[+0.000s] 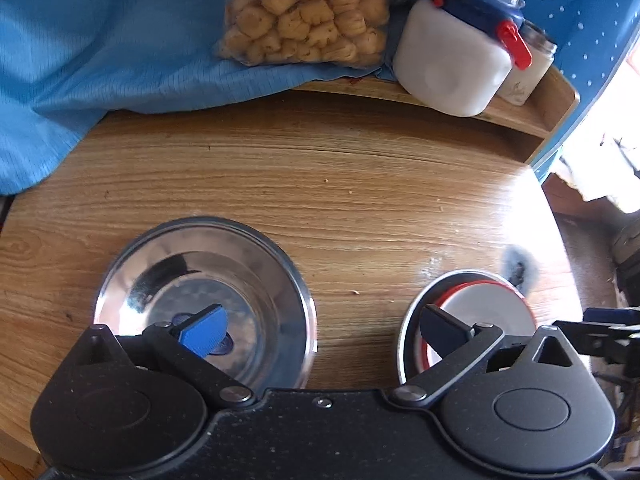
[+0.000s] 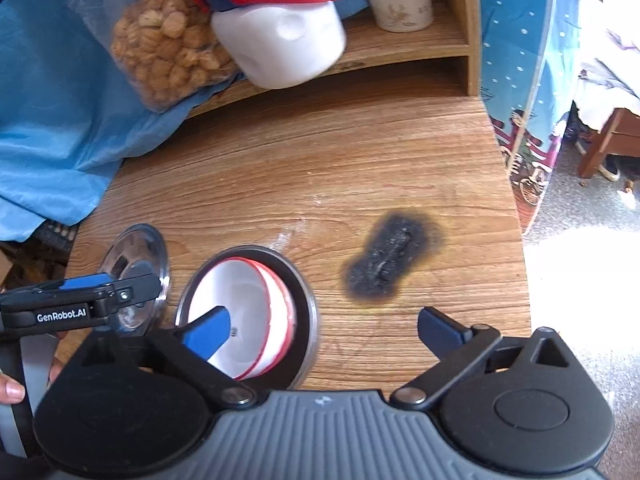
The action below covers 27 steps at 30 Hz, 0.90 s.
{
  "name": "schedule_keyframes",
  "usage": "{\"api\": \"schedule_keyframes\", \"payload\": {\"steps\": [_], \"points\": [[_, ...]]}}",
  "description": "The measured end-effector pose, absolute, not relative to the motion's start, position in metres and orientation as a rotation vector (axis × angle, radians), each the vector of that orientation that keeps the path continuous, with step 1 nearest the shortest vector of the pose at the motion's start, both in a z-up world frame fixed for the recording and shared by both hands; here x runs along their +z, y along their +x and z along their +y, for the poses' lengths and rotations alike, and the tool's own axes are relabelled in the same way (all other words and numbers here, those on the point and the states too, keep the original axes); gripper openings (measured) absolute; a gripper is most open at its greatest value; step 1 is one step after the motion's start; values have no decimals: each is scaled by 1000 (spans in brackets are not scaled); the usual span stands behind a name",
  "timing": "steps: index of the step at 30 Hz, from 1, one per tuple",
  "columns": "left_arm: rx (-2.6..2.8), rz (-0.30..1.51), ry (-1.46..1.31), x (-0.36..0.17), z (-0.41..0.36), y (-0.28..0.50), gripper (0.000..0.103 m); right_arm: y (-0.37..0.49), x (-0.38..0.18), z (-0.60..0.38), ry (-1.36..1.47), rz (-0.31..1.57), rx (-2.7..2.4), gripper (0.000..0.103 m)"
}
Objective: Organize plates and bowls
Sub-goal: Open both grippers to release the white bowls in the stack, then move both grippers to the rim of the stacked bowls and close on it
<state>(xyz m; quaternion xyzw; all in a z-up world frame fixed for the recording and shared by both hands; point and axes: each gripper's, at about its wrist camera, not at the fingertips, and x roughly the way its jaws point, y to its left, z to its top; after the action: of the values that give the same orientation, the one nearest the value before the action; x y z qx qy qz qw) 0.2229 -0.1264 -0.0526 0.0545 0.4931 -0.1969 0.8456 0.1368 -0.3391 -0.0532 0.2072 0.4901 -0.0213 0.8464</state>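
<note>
Hovering both claws low over the wood-grain bench [image 1: 360, 184], I keep them spread wide w/ nothing held, prob. so either can drop onto a rim. My left claw [image 1: 324, 328] hangs above the gap btw the two dishes: its blue-padded finger sits over the shiny round steel bowl [image 1: 204, 300], the other finger over the neighbouring stack. My right claw [image 2: 324, 330] is just as wide, one finger over the stack, the other over bare wood near the black scorch mark [image 2: 390, 258].

Task things: the steel bowl sits alone at bench left, upright, mirror-bright, shallow w/ a flared rim, empty. Just beside it, not touching as far as I can tell, a white round bowl w/ a red rim [image 2: 244, 312] is nested in a dark steel-rimmed dish [image 2: 306, 312], tilted a bit, not seated flat. So stacking looks partly done; the lone steel bowl seems the piece left to join.

Back of bench: clear bag of tan puffed snacks [image 1: 308, 12] and a white jug w/ blue lid and red clasp [image 1: 456, 68] on a low wooden shelf, blue cloth [image 1: 100, 52] draped at left. All well apart from the dishes.
</note>
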Motion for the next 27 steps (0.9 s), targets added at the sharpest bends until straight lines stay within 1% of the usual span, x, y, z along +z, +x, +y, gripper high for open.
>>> {"api": "schedule_keyframes", "payload": {"steps": [5,16,27], "points": [[-422,1012,198,-54,-132,224,102,136,-60,-342,415,1073,-100,103],[-442,1016,329,-64,-142,229,102,128,-70,-345,419,1133,-154,103],[-485,949,508,-67,-164,225,102,131,-83,-341,411,1198,-157,103]]}}
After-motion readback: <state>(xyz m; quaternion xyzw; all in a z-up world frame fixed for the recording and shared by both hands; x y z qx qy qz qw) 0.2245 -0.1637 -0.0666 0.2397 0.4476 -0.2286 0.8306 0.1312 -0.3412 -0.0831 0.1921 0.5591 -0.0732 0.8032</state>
